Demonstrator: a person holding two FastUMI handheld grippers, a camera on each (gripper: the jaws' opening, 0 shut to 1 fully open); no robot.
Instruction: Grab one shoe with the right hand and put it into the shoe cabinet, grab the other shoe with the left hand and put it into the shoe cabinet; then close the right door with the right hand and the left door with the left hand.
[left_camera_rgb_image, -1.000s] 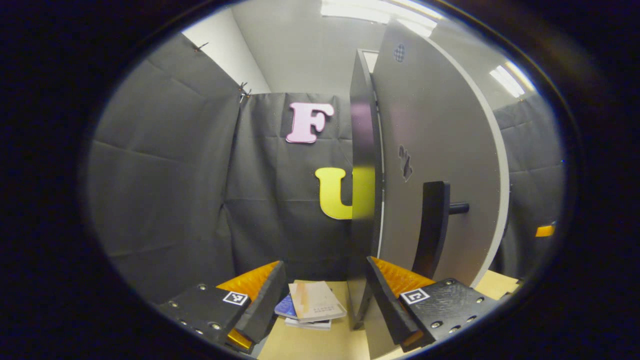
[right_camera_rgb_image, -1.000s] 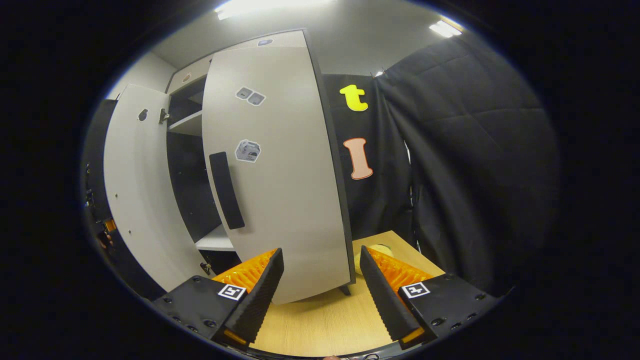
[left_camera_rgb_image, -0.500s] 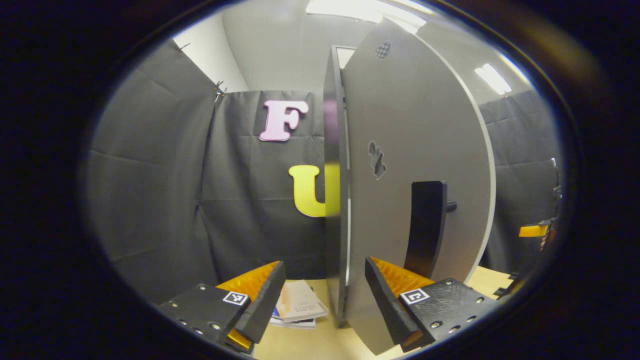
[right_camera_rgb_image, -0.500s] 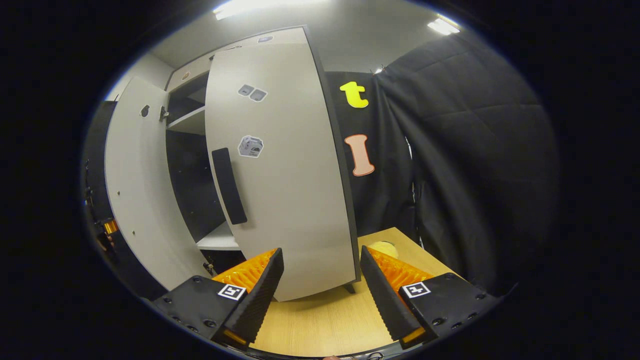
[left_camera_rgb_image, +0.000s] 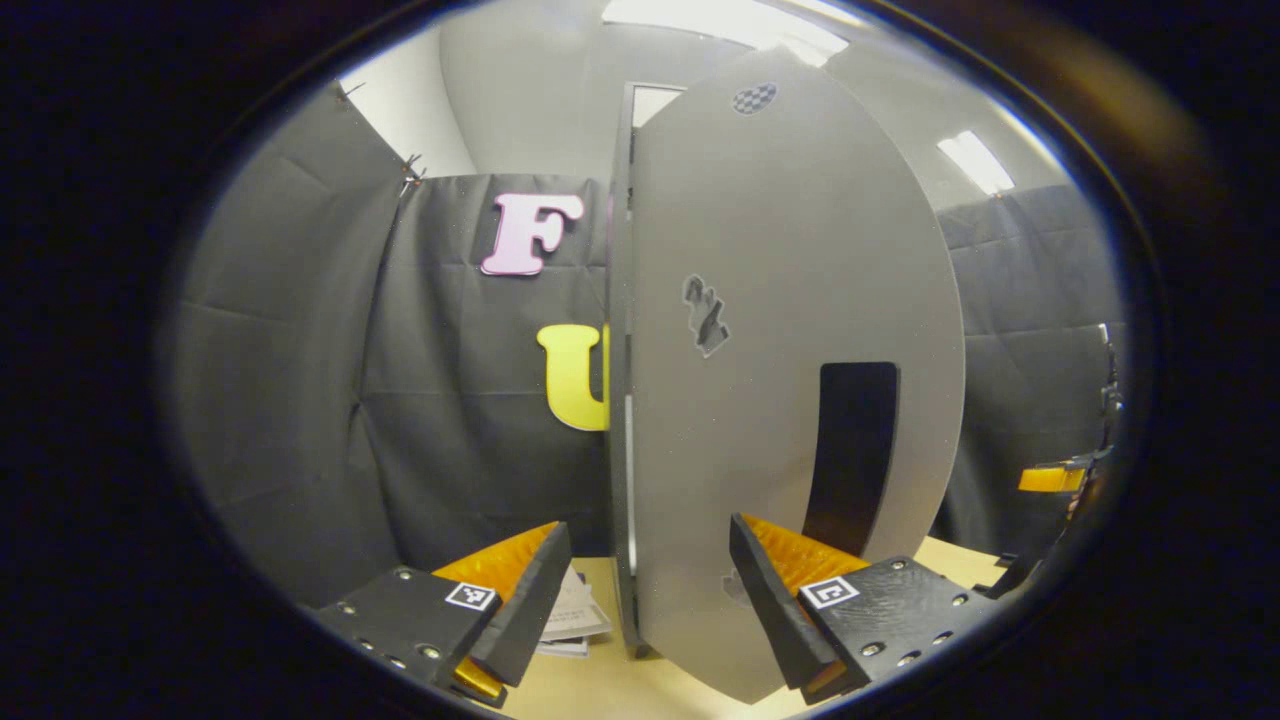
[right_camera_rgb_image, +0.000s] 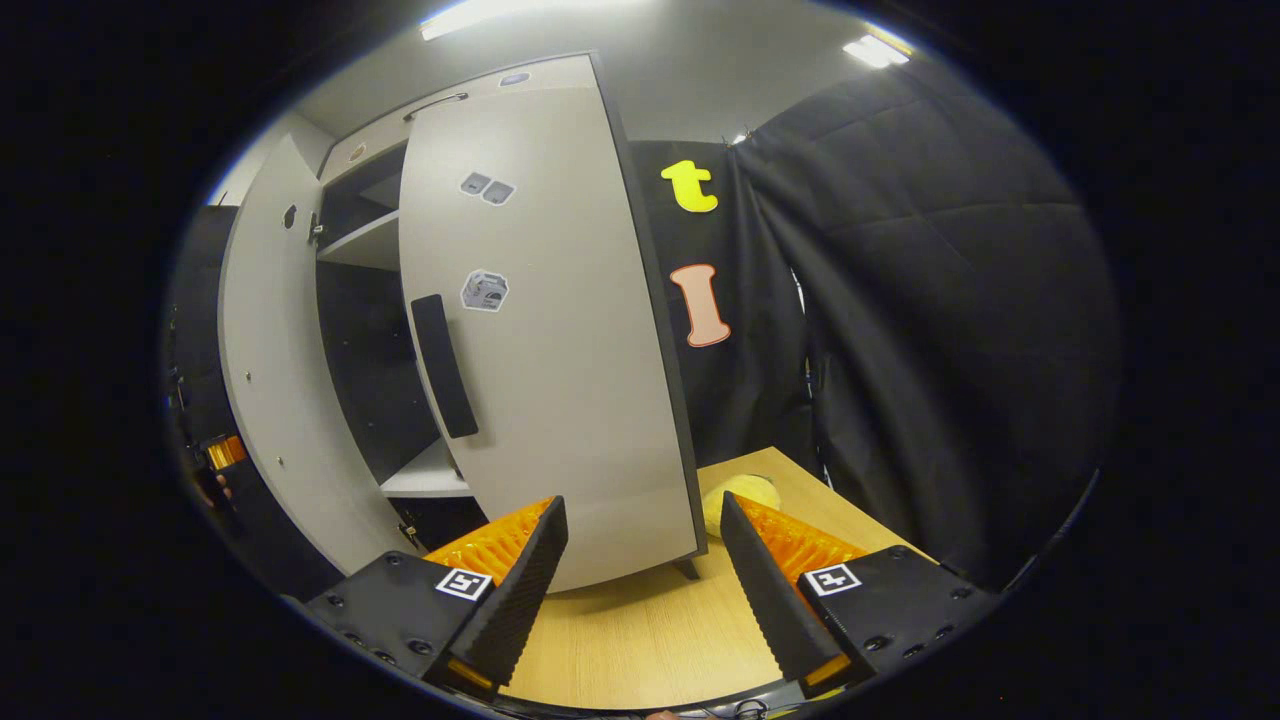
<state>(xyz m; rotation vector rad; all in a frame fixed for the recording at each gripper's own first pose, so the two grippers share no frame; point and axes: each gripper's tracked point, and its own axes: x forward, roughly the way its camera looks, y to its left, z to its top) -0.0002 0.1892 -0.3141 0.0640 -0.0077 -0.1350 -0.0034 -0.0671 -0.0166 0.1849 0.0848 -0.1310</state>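
The shoe cabinet (right_camera_rgb_image: 385, 260) has two doors, both ajar. In the right gripper view, the right gripper (right_camera_rgb_image: 643, 580) gapes wide and empty before the right door (right_camera_rgb_image: 545, 340) with its one dark handle (right_camera_rgb_image: 443, 365). The left gripper (left_camera_rgb_image: 640, 600) is likewise wide, at the left door (left_camera_rgb_image: 770, 330). Some books (left_camera_rgb_image: 575, 620), perhaps two, lie on the table (right_camera_rgb_image: 640, 640).

The right door (right_camera_rgb_image: 540, 330) is pale grey with a black handle (right_camera_rgb_image: 444, 366) and grey stickers. The left door (left_camera_rgb_image: 780, 380) matches. The desk (right_camera_rgb_image: 650, 630) is light wood grain.
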